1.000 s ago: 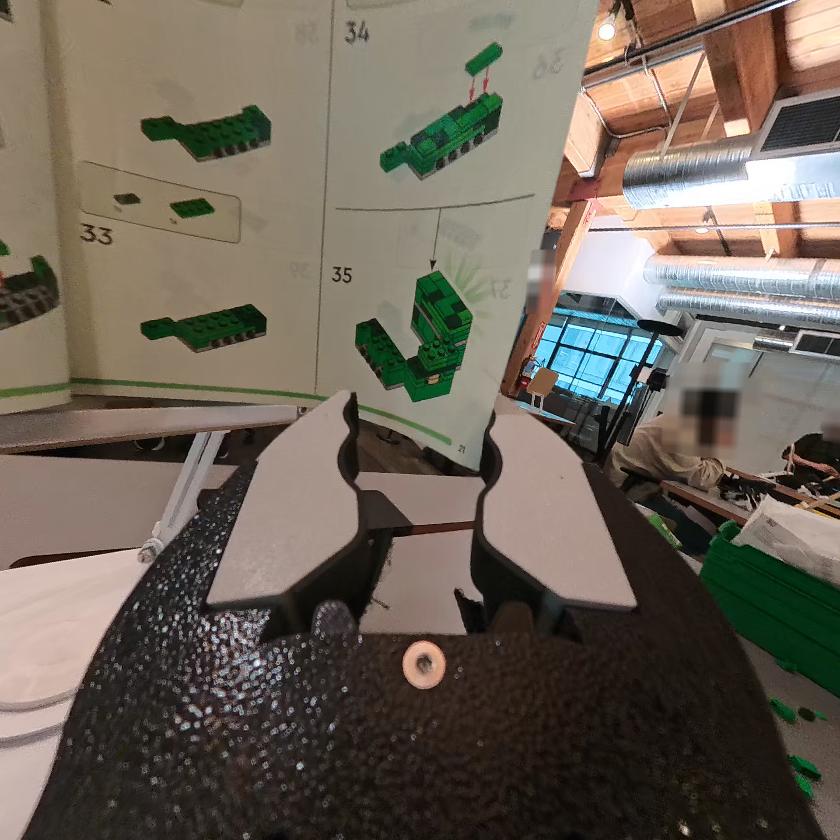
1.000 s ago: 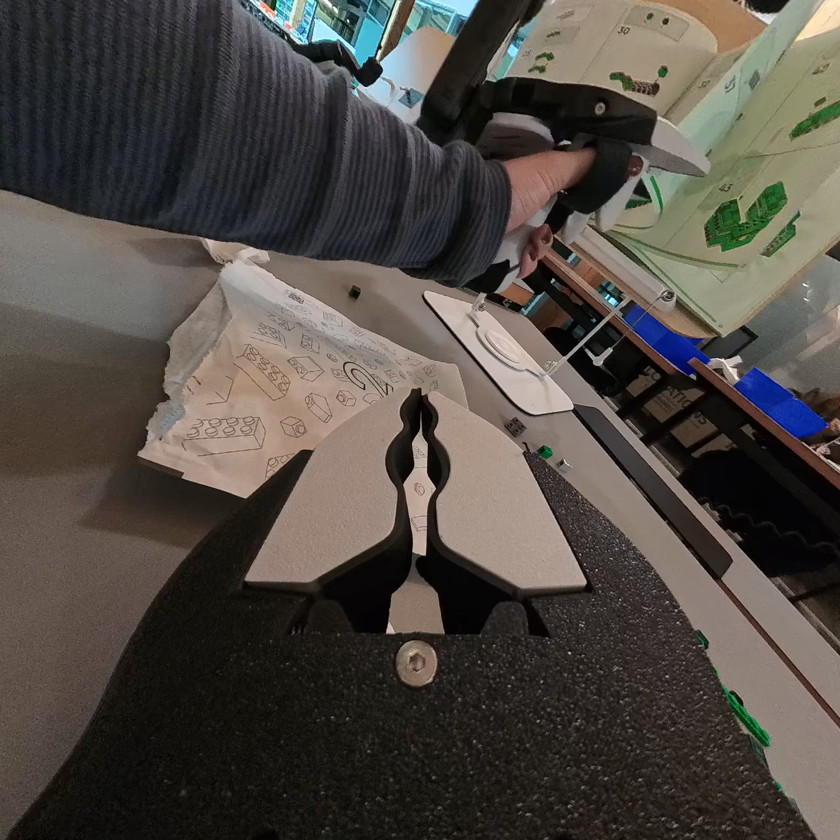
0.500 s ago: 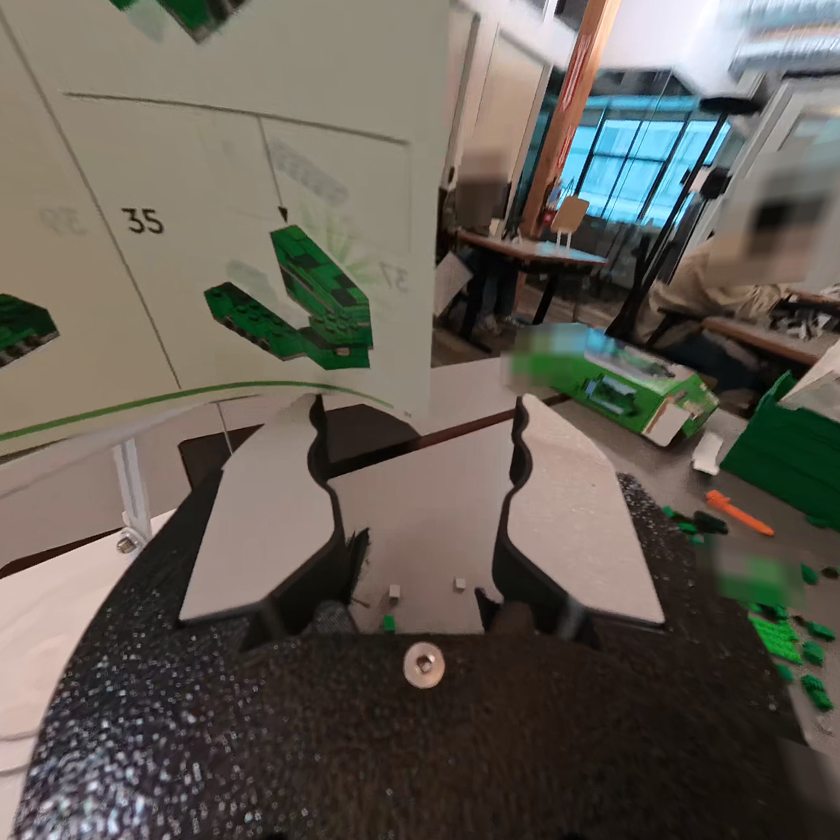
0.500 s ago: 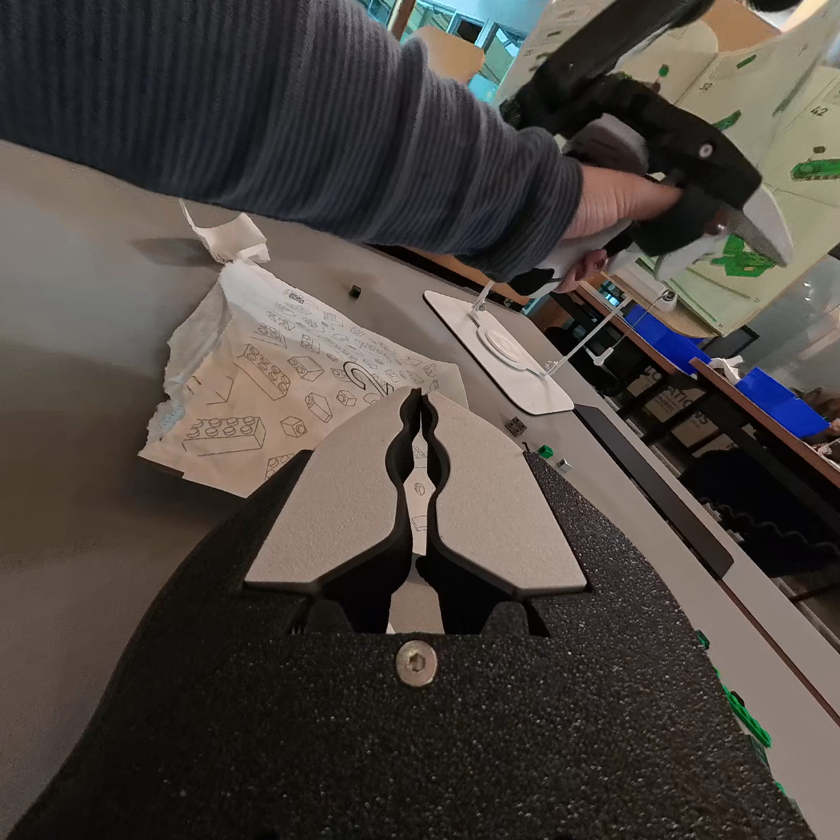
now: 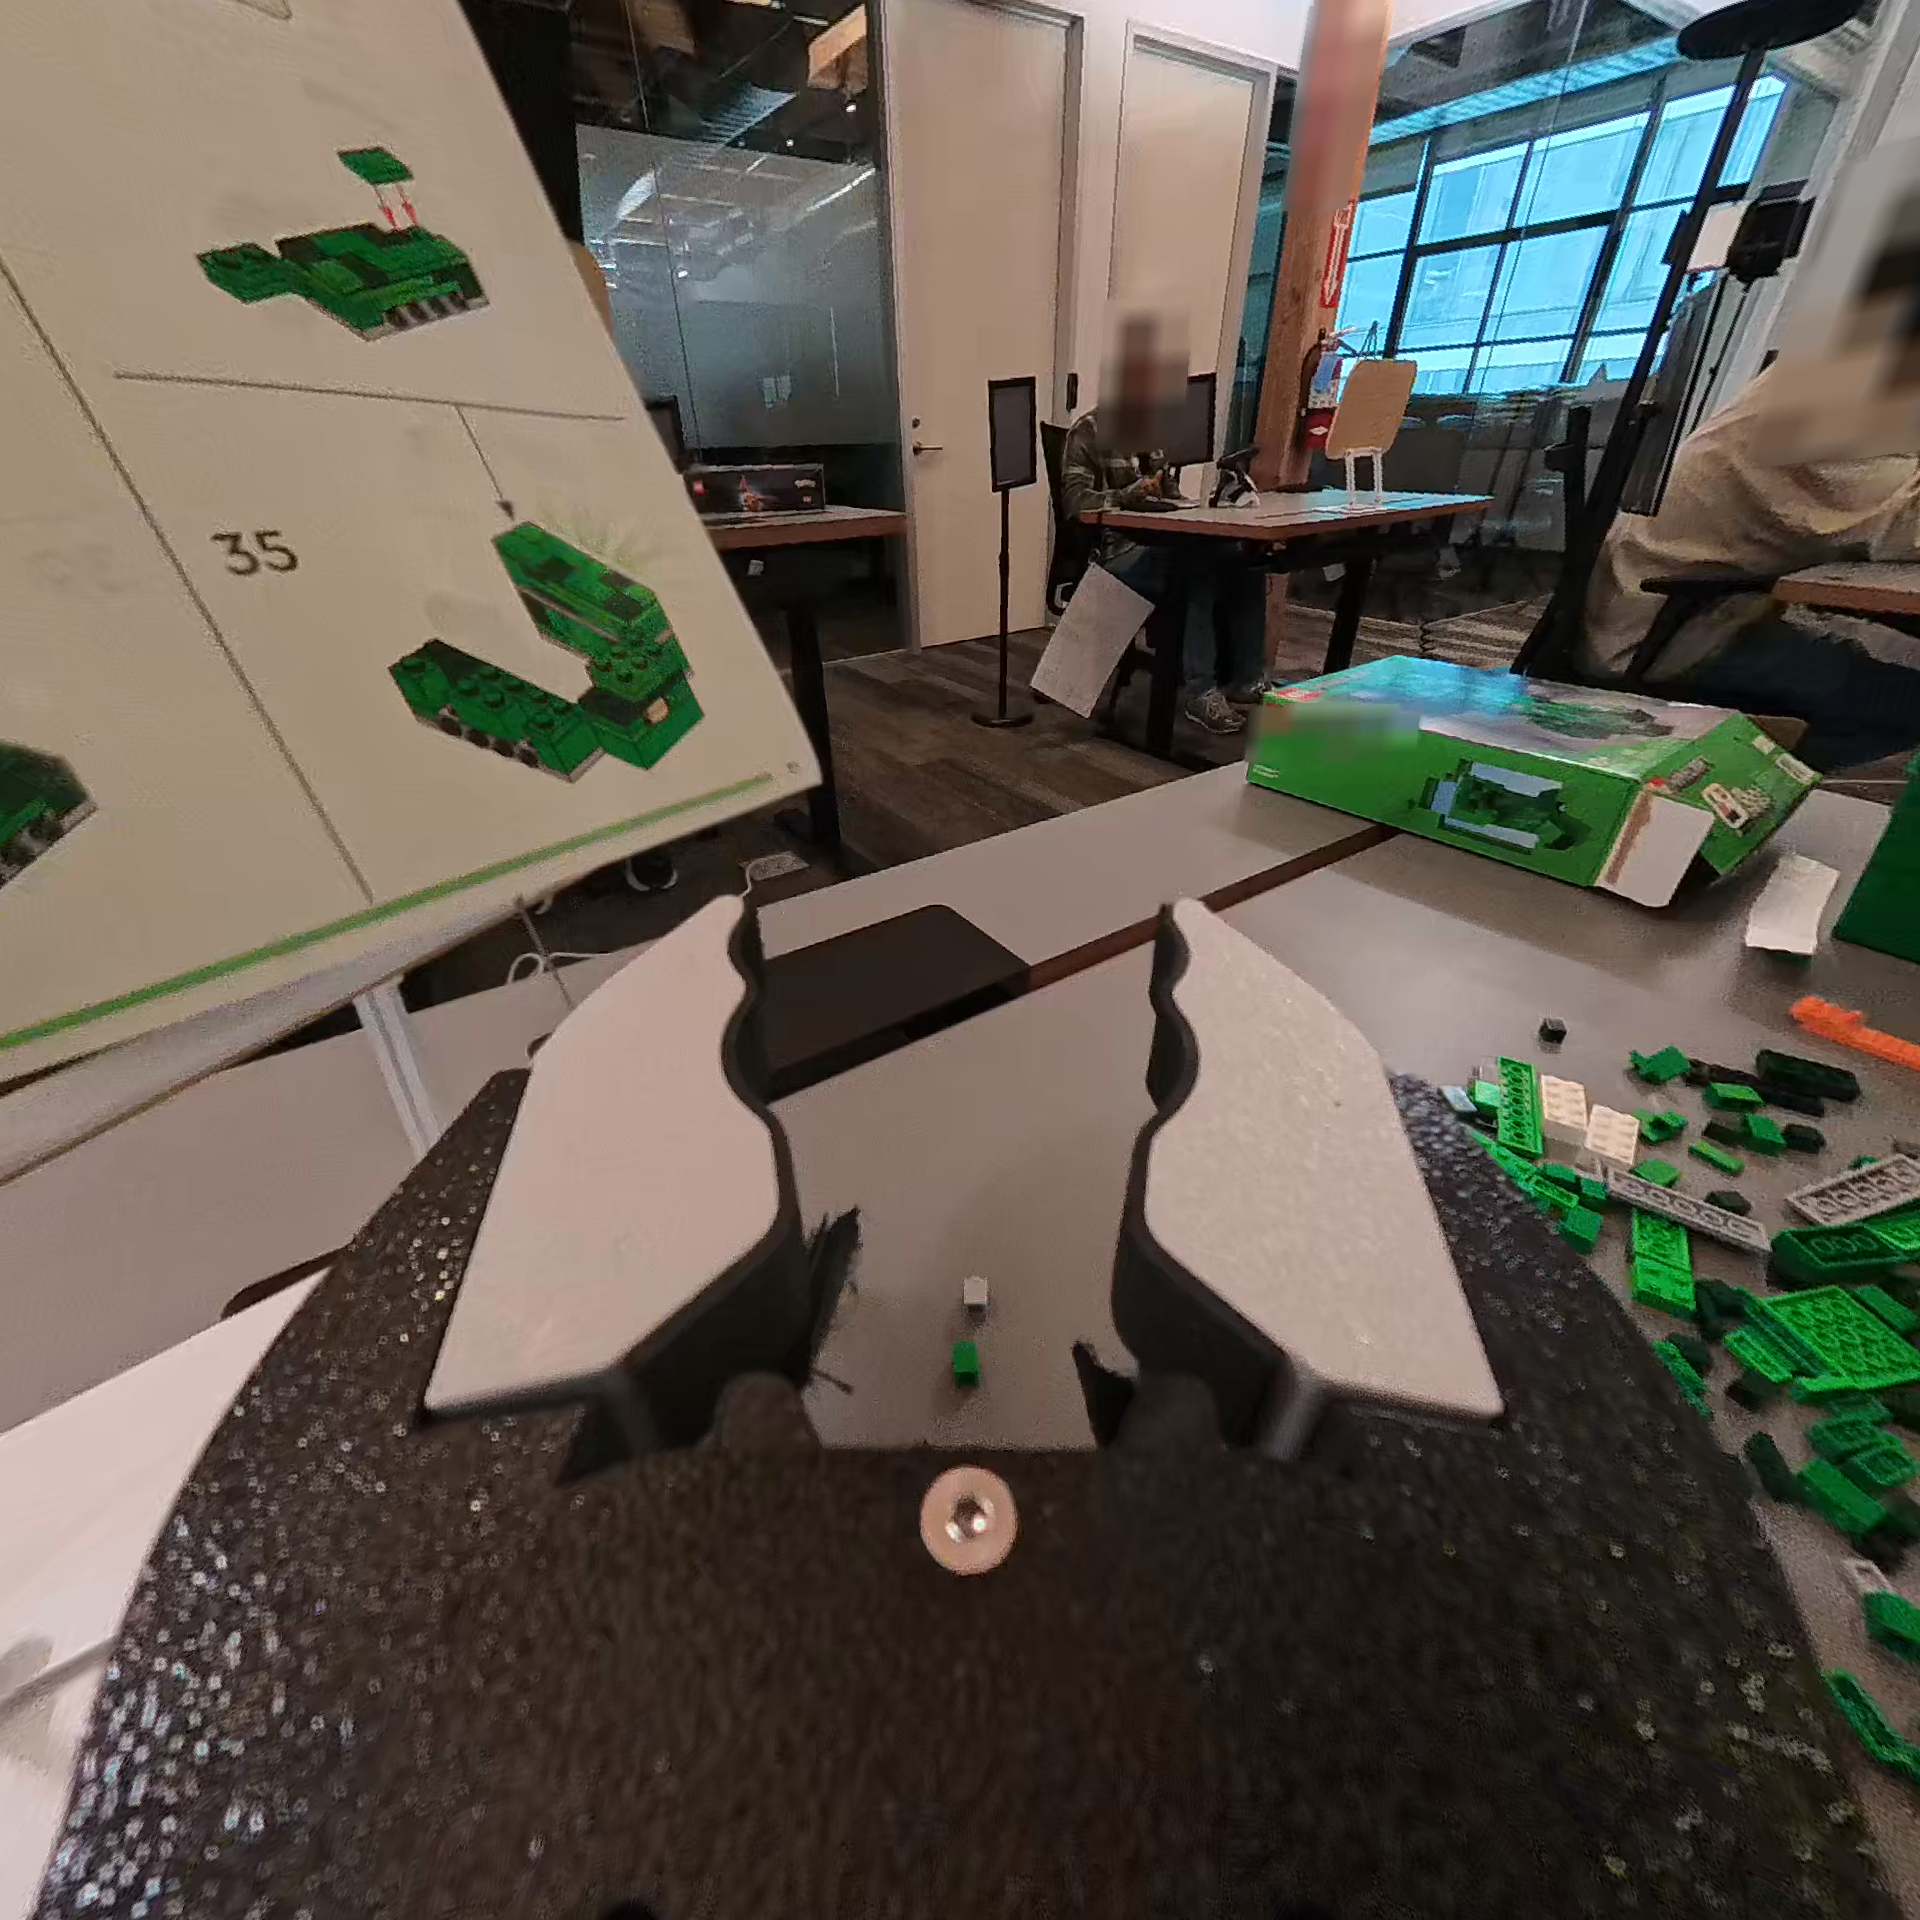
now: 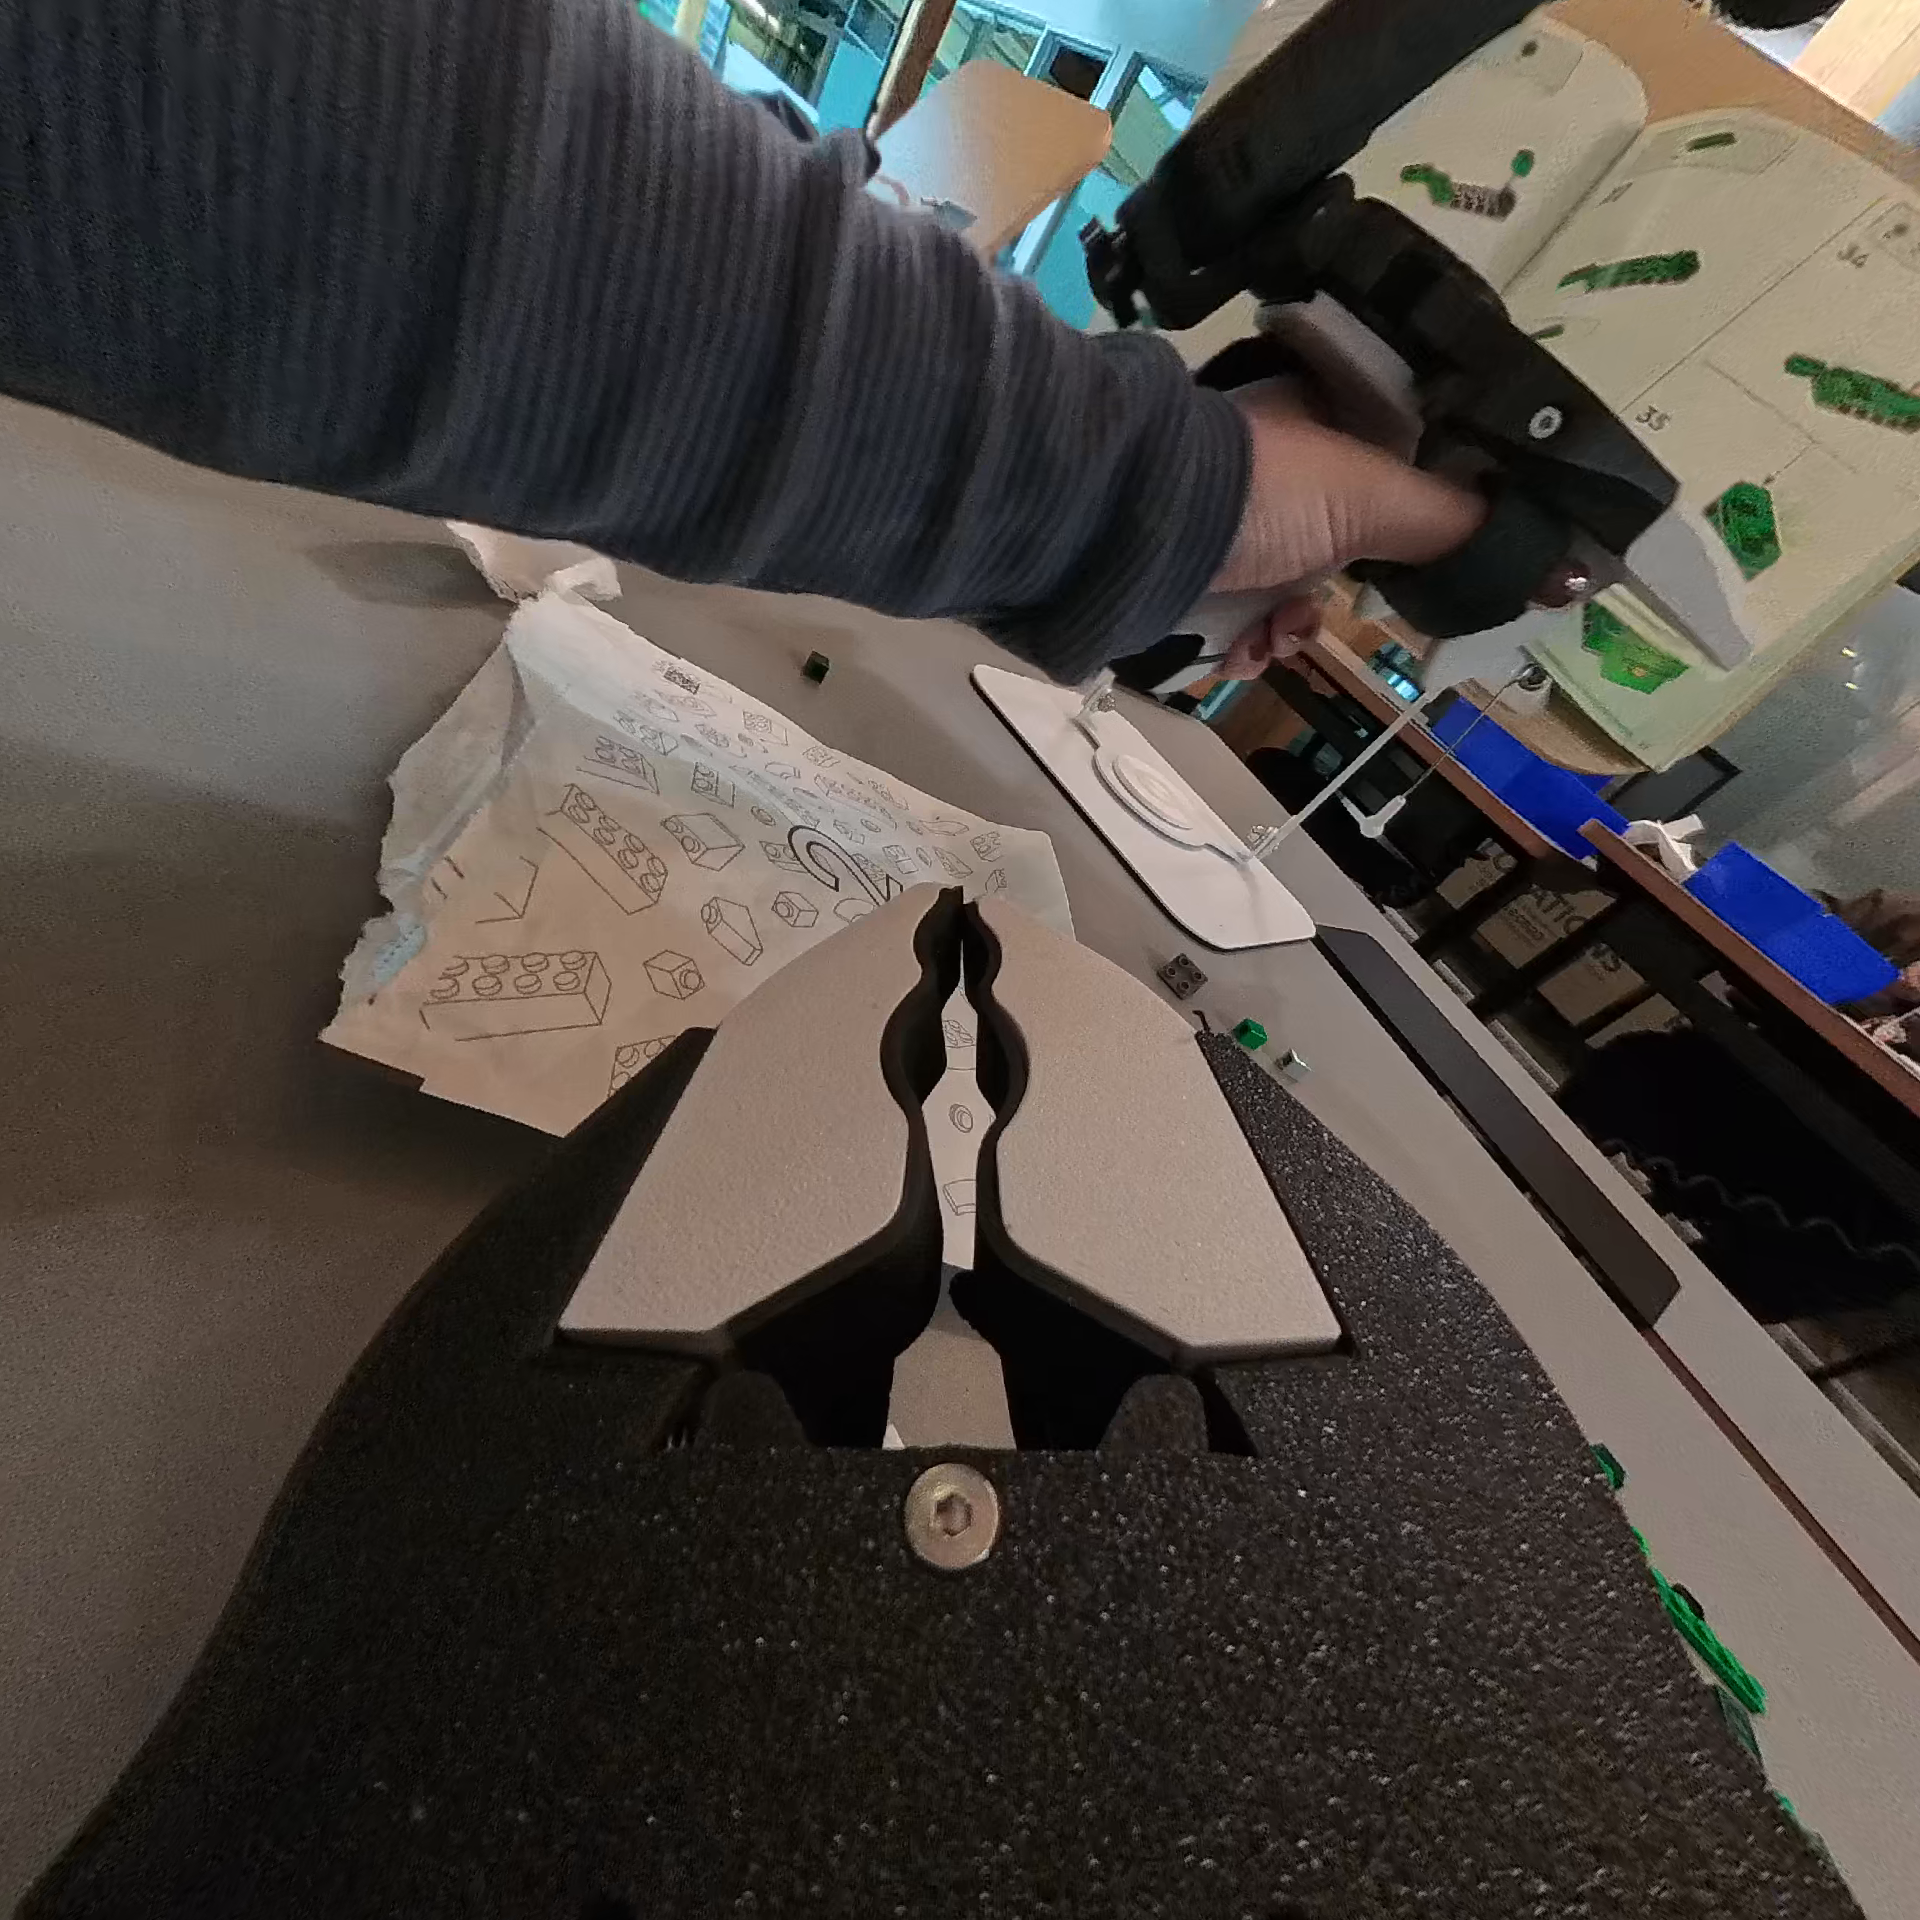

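The left gripper [image 5: 956, 935] was held above the grey bench [image 5: 1455, 956], its fingers spread wide with nothing between them. Below the gap lay a small green piece [image 5: 965, 1363] and a small grey piece [image 5: 975, 1292]. An open booklet [image 5: 312, 520] on a white stand [image 6: 1153, 821] stood just left of it. To its right, a scatter of green bricks [image 5: 1766, 1247] covered the bench, with an orange tool [image 5: 1860, 1039] and a green box [image 5: 1538, 769] farther back.

The right gripper [image 6: 961, 914] sat low over the bench with its fingers closed together, holding nothing. Its tips pointed at a torn paper bag [image 6: 623, 831] printed with brick drawings. A sleeve [image 6: 623, 291] crossed above, its hand [image 6: 1340, 509] holding the left gripper near the booklet.
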Demonstrator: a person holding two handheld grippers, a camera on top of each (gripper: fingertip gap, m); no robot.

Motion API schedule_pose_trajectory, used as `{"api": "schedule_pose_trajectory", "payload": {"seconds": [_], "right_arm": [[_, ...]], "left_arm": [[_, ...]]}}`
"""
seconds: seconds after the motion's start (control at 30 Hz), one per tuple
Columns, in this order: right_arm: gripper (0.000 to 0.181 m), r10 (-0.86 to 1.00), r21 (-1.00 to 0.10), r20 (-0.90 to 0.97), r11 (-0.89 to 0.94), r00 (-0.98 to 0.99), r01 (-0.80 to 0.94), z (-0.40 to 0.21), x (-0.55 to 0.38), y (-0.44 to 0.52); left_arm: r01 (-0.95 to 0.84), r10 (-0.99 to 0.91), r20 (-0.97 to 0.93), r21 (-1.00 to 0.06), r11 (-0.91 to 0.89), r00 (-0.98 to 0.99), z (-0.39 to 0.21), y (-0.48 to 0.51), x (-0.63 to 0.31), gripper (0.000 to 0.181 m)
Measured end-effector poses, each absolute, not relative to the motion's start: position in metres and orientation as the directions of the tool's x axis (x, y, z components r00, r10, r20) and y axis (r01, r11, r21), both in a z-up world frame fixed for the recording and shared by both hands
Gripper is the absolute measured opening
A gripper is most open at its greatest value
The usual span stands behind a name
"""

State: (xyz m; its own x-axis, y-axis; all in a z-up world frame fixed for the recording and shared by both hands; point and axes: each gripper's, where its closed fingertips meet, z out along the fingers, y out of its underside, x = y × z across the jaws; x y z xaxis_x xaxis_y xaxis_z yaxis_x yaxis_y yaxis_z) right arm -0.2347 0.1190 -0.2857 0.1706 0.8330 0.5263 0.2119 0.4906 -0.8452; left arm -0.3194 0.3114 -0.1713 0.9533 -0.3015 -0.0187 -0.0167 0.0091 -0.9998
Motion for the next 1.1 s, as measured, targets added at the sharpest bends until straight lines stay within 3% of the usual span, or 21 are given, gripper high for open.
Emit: {"api": "schedule_pose_trajectory", "payload": {"seconds": [0.13,0.33,0.5,0.57,0.63,0.7,0.77,0.8,1.1], "right_arm": [[0.0,0.833,-0.846,0.526,0.49,0.172,0.211,-0.286,-0.235,0.119],[0.0,0.833,-0.845,0.527,0.491,0.17,0.213,-0.286,-0.235,0.119],[0.0,0.831,-0.842,0.53,0.494,0.168,0.215,-0.286,-0.235,0.119],[0.0,0.83,-0.841,0.532,0.495,0.167,0.217,-0.286,-0.235,0.119],[0.0,0.829,-0.84,0.533,0.496,0.166,0.219,-0.287,-0.235,0.119],[0.0,0.829,-0.84,0.534,0.496,0.167,0.219,-0.287,-0.235,0.119],[0.0,0.829,-0.84,0.533,0.496,0.168,0.219,-0.287,-0.235,0.119],[0.0,0.829,-0.84,0.533,0.496,0.168,0.219,-0.287,-0.235,0.119],[0.0,0.829,-0.84,0.533,0.496,0.167,0.219,-0.287,-0.235,0.119]], "left_arm": [[0.076,-0.259,0.061,-0.996,0.045,0.964,-0.174,0.296,-0.34,0.06],[0.351,-0.053,0.348,-0.911,0.218,0.936,-0.173,0.257,-0.432,0.051],[0.346,0.148,0.401,-0.89,0.296,0.904,-0.185,0.227,-0.489,0.045],[0.385,0.107,0.435,-0.869,0.311,0.894,-0.183,0.224,-0.493,0.041],[0.506,-0.05,0.526,-0.784,0.36,0.849,-0.173,0.222,-0.491,0.032],[0.687,-0.334,0.604,-0.584,0.433,0.724,-0.151,0.21,-0.49,0.024],[0.81,-0.416,0.714,-0.377,0.449,0.563,-0.154,0.205,-0.514,0.016],[0.826,-0.407,0.747,-0.334,0.455,0.526,-0.161,0.206,-0.523,0.02],[0.843,-0.264,0.848,-0.324,0.429,0.46,-0.195,0.218,-0.536,0.033]]}}
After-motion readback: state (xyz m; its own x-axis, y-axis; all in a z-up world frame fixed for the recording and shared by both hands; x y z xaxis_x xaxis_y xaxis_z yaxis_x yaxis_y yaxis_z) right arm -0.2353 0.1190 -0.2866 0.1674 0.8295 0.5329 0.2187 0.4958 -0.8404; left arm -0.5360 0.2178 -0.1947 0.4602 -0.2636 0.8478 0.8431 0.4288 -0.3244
